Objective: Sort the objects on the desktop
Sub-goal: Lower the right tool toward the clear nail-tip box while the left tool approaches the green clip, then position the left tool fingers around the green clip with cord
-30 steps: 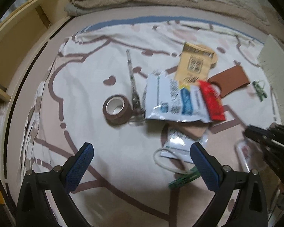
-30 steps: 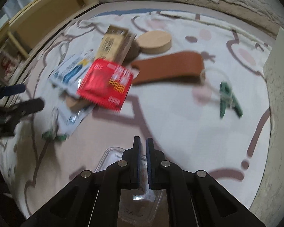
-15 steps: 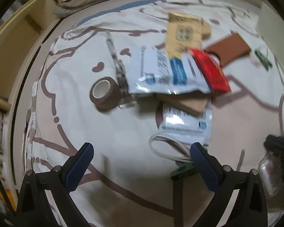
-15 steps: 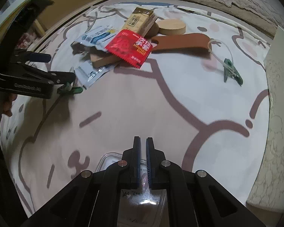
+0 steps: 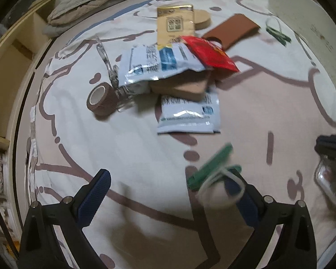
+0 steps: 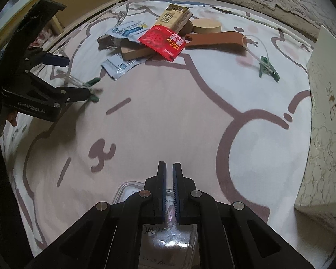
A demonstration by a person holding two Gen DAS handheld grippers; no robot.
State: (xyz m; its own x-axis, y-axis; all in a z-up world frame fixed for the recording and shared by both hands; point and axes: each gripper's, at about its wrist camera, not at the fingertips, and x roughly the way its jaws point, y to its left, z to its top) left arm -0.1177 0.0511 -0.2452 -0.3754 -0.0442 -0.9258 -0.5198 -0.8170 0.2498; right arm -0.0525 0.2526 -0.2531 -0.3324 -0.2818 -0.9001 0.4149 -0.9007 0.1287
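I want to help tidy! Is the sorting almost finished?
Barely started. Nothing looks sorted yet. The right tool grips a clear plastic box, and the open left tool is by a green clip. The packet pile, tape roll and second clip remain.

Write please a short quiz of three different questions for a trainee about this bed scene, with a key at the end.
1. True or false: the left claw stands open above the patterned sheet.
2. What does the right claw grip? A) a red foil packet B) a clear plastic box C) a brown tape roll
3. Fill in: the green plastic clip with a white cord loop lies close to the ____ claw.

Key
1. True; its blue pads are wide apart and press on nothing.
2. B; the clear plastic box sits under its shut jaws. The red foil packet and brown tape roll lie on the sheet.
3. Left.
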